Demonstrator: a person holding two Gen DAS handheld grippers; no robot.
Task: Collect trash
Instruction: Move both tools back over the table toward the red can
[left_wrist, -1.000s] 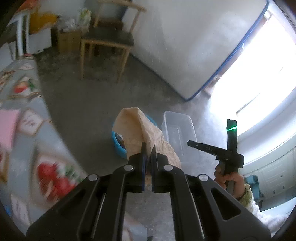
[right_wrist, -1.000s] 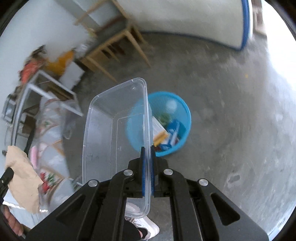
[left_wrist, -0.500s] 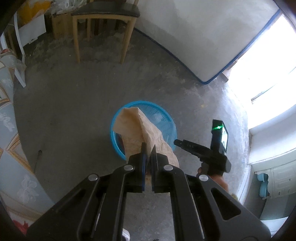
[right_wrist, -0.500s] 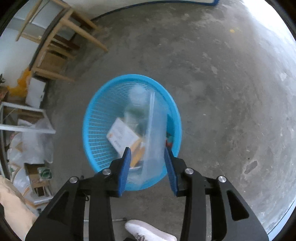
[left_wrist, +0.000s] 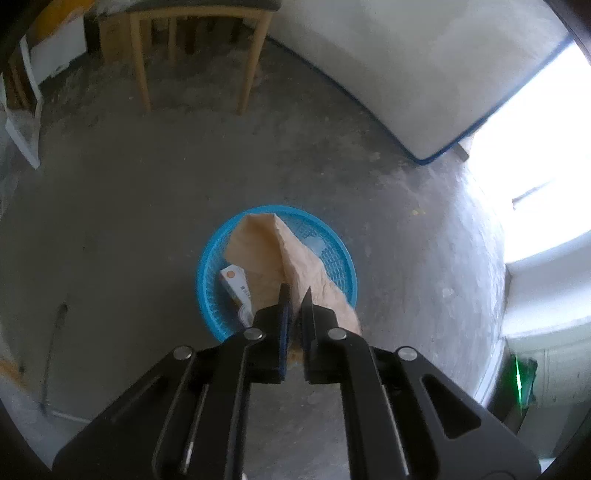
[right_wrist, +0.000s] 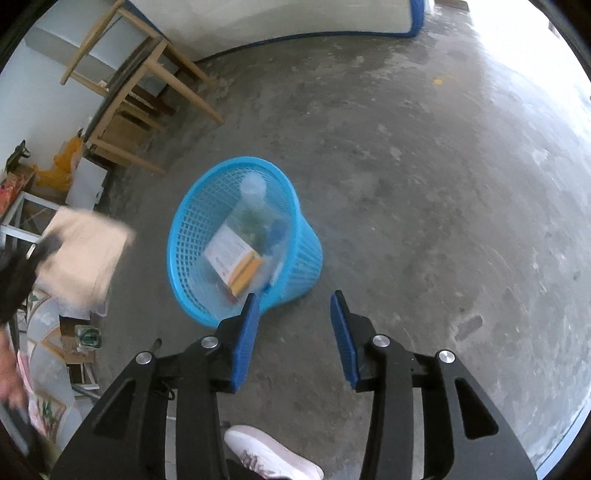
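Observation:
A blue mesh basket (left_wrist: 207, 266) stands on the concrete floor, right below my left gripper (left_wrist: 295, 295). A crumpled brown paper bag (left_wrist: 266, 251) hangs over the basket's mouth. Its upper end sits between the left jaws, which are opening with a gap showing. In the right wrist view the basket (right_wrist: 181, 236) holds a clear plastic container (right_wrist: 258, 218) and a white and orange box (right_wrist: 232, 258). My right gripper (right_wrist: 293, 299) hovers just beside the basket's near rim. Its jaws are opening and nothing is between them. The bag (right_wrist: 85, 258) shows blurred at that view's left edge.
A wooden chair (left_wrist: 192, 55) stands behind the basket. A white mattress with blue edging (left_wrist: 406, 74) leans at the back right. A person's white shoe (right_wrist: 266, 454) is on the floor under the right gripper. A table with a patterned cloth (right_wrist: 44, 332) is at the left.
My right gripper let go of the clear container, which now lies in the basket, and its jaws spread. My left gripper came down over the basket with the bag, and its jaws have parted.

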